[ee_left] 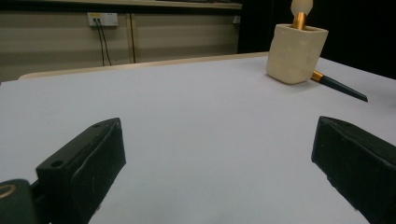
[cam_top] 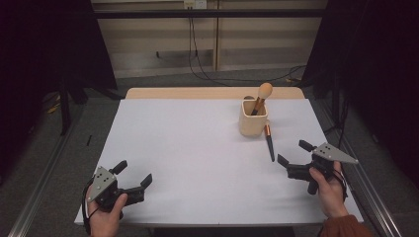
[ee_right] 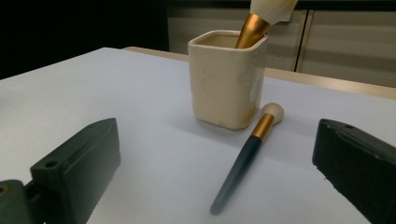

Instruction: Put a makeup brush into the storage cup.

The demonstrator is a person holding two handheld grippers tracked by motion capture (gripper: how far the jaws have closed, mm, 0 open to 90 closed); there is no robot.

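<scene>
Slim dark-handled, gold-ferruled makeup brush (cam_top: 269,141) flat on white bench (cam_top: 188,148), bristles toward cream square ceramic cup (cam_top: 253,119); both grippers' fingers spread, empty.

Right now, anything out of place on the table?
One small brush lies flat on the table beside the cream cup, bristles by its base, while the bigger brush stands inside. Both claws are open, holding nothing.

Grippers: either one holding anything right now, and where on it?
Nothing held. Left gripper and right gripper are both open over the table; the loose brush lies untouched beside the cup.
</scene>
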